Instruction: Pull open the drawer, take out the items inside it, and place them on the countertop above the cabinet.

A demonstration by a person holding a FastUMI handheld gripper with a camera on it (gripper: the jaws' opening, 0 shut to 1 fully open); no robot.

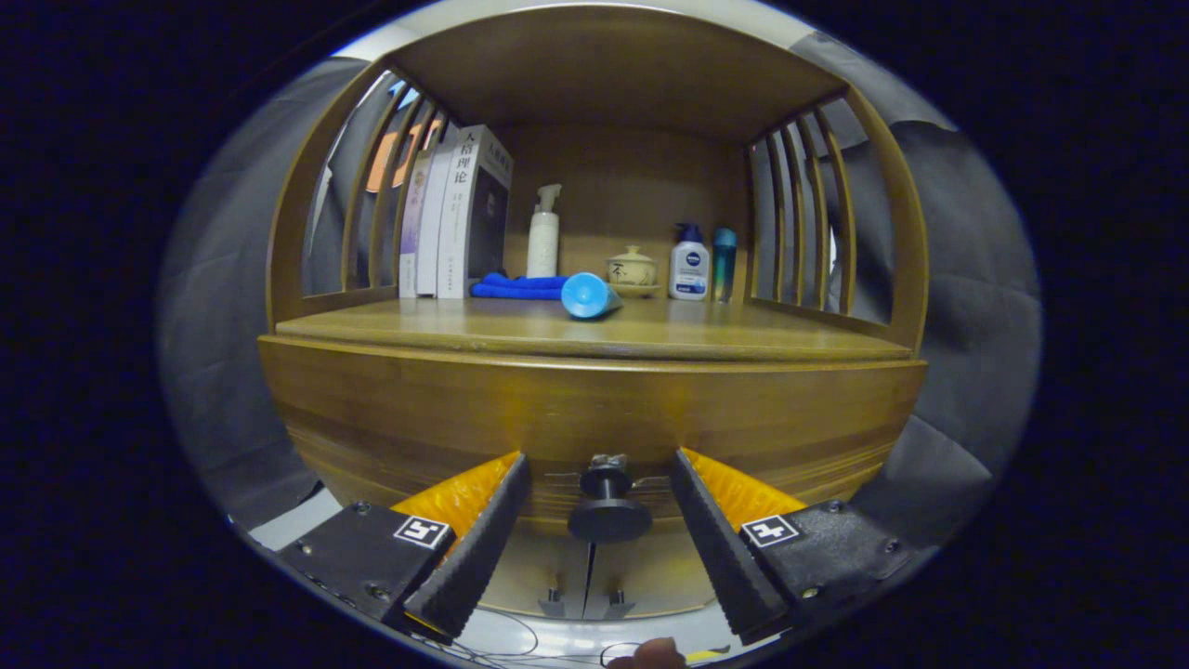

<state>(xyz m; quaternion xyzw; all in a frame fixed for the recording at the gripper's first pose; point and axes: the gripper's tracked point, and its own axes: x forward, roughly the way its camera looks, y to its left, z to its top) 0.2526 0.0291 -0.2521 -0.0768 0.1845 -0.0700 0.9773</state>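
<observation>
The tongs [600, 520] stand released, the shut drawer [594, 418] knob [608, 506] between their fingers, untouched

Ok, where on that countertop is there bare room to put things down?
The front strip of the countertop is bare, ahead of the lying blue tube. The back row is crowded: books, cloth, bottles. The open claw straddles the drawer knob.

A wooden cabinet [594, 409] with slatted sides [808, 214] stands against dark cloth walls [966, 307]. Below the cabinet, pale floor [567, 641] shows. Dim light falls inside the cabinet.
</observation>
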